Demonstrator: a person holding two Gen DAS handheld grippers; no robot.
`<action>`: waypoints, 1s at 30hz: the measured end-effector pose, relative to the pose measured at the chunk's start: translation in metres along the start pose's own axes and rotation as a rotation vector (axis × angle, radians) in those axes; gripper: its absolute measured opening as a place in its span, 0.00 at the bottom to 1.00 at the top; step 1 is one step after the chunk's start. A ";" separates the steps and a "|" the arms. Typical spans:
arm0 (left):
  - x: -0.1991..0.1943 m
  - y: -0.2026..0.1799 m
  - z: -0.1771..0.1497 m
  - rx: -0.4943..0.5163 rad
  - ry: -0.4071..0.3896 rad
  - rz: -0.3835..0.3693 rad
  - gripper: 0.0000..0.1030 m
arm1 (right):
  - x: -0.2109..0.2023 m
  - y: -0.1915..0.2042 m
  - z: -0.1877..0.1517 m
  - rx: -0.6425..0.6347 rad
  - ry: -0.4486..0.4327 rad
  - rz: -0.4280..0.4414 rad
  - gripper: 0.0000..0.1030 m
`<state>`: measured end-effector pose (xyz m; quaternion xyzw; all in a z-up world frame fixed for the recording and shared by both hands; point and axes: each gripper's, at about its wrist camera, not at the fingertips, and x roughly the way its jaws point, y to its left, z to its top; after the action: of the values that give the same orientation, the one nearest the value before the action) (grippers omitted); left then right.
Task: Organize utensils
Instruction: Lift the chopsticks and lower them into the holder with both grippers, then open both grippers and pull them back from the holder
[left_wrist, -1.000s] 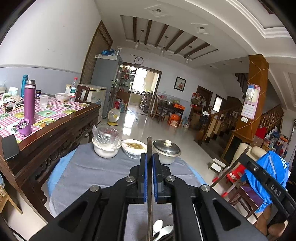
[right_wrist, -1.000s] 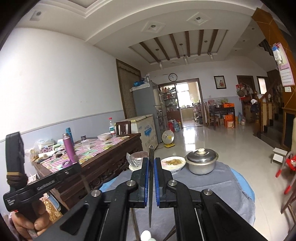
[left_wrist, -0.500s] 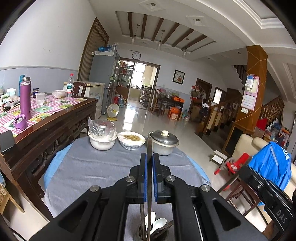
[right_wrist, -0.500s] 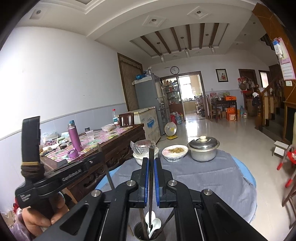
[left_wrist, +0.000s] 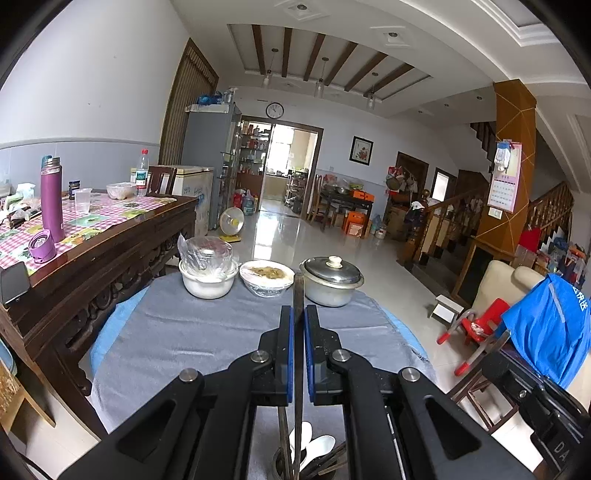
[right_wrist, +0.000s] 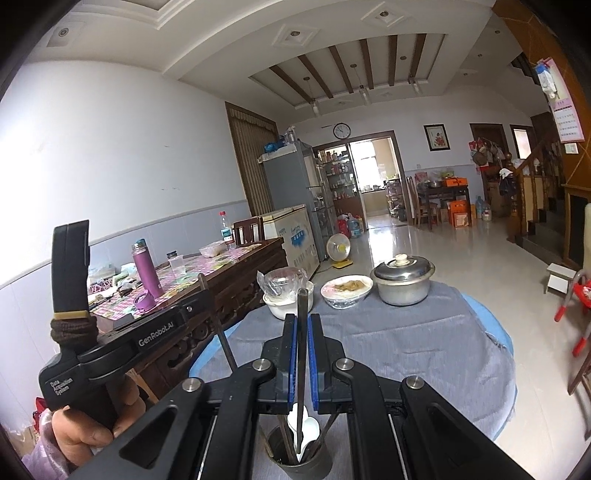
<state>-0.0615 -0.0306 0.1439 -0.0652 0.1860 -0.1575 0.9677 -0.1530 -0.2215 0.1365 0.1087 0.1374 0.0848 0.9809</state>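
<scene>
In the left wrist view my left gripper (left_wrist: 299, 314) is shut on a dark chopstick (left_wrist: 298, 291) that stands upright, its lower end reaching down into a dark utensil cup (left_wrist: 286, 467) with white spoons (left_wrist: 317, 443) in it. The right wrist view has my right gripper (right_wrist: 302, 321) shut on a second dark chopstick (right_wrist: 303, 306), whose lower end sits inside the same cup (right_wrist: 301, 467) among the spoons (right_wrist: 308, 428) and other chopsticks. At the left of that view a hand holds the left gripper (right_wrist: 199, 301) with its chopstick (right_wrist: 221, 336).
The cup stands on a round table under a grey cloth (left_wrist: 184, 332). At its far side are a white bowl with a plastic bag (left_wrist: 207, 277), a covered dish of food (left_wrist: 266, 277) and a lidded steel pot (left_wrist: 331, 280). A dark wooden table (left_wrist: 110, 236) stands to the left.
Both grippers have sunk toward the table with their chopsticks. The cup and spoons have come further into view at the bottom of both views.
</scene>
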 end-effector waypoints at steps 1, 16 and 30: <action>0.000 -0.001 0.000 0.002 -0.003 0.001 0.05 | 0.000 0.001 0.000 0.000 0.002 -0.001 0.06; 0.004 -0.004 -0.005 0.009 -0.005 0.018 0.05 | 0.011 0.007 -0.009 -0.017 0.031 -0.027 0.06; 0.011 0.007 -0.007 -0.023 0.009 0.021 0.05 | 0.018 0.012 -0.015 -0.022 0.064 -0.033 0.06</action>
<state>-0.0526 -0.0276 0.1323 -0.0738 0.1930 -0.1455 0.9675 -0.1422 -0.2036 0.1212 0.0929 0.1696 0.0736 0.9784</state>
